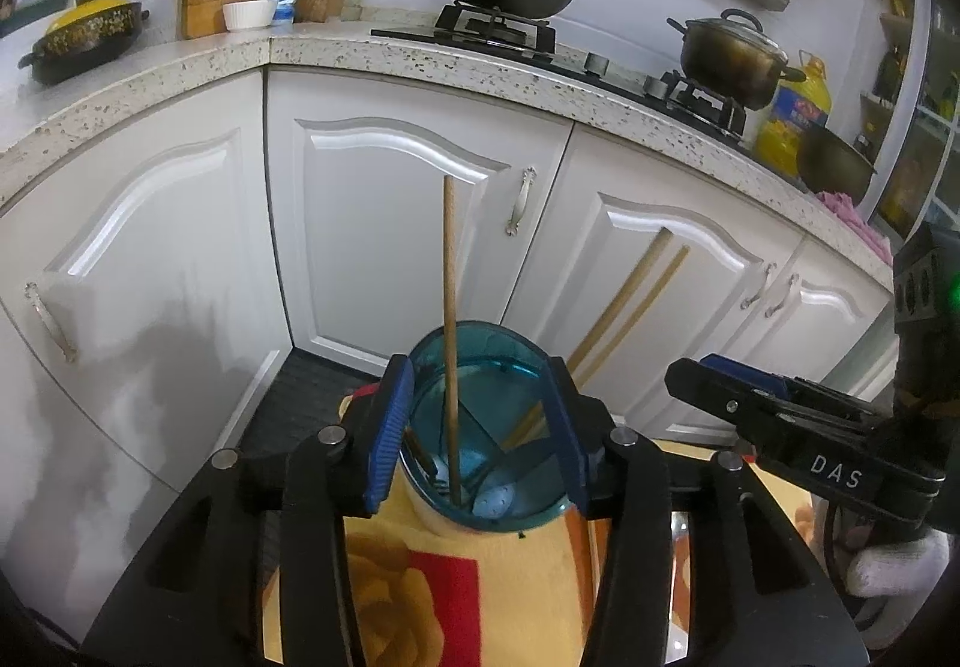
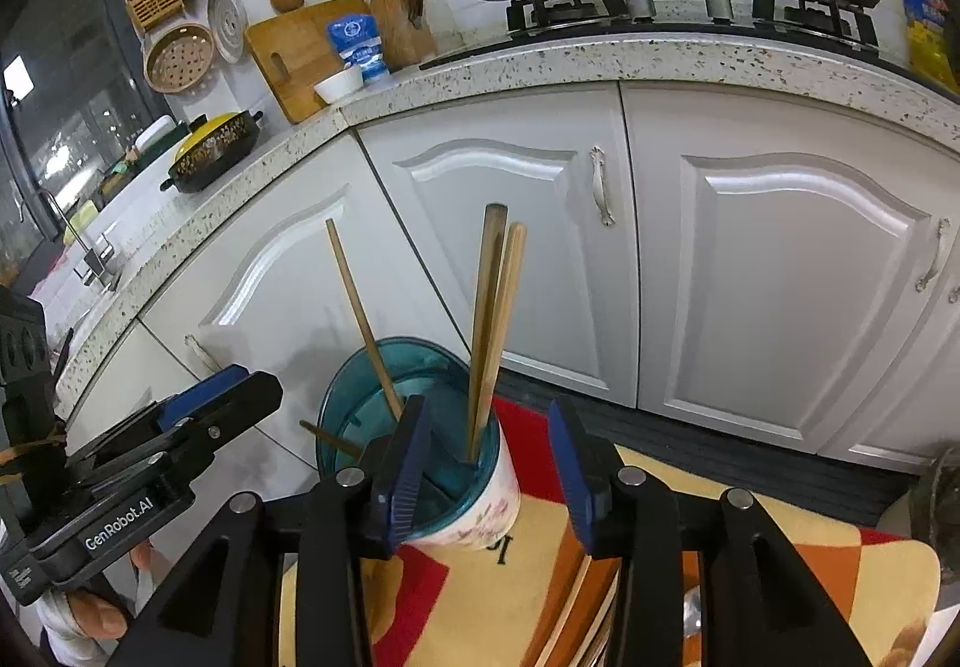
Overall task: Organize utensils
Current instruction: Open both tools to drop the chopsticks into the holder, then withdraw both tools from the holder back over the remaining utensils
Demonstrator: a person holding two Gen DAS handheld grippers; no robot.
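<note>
Standing near the far edge of the patterned cloth (image 2: pixel 528 565), utensil holder (image 1: pixel 486 445) sits between the spread left gripper (image 1: pixel 477 439) pads; contact unclear. Chopsticks (image 2: pixel 492 331) upright inside. Right gripper (image 2: pixel 489 478) released, just beside holder.

My desk (image 2: pixel 750 565), low in both frames, wears a yellow, red and orange patterned cloth (image 1: pixel 432 577). The utensil holder (image 2: pixel 474 511) stands on it, with chopsticks (image 2: pixel 576 607) lying at lower centre.
</note>
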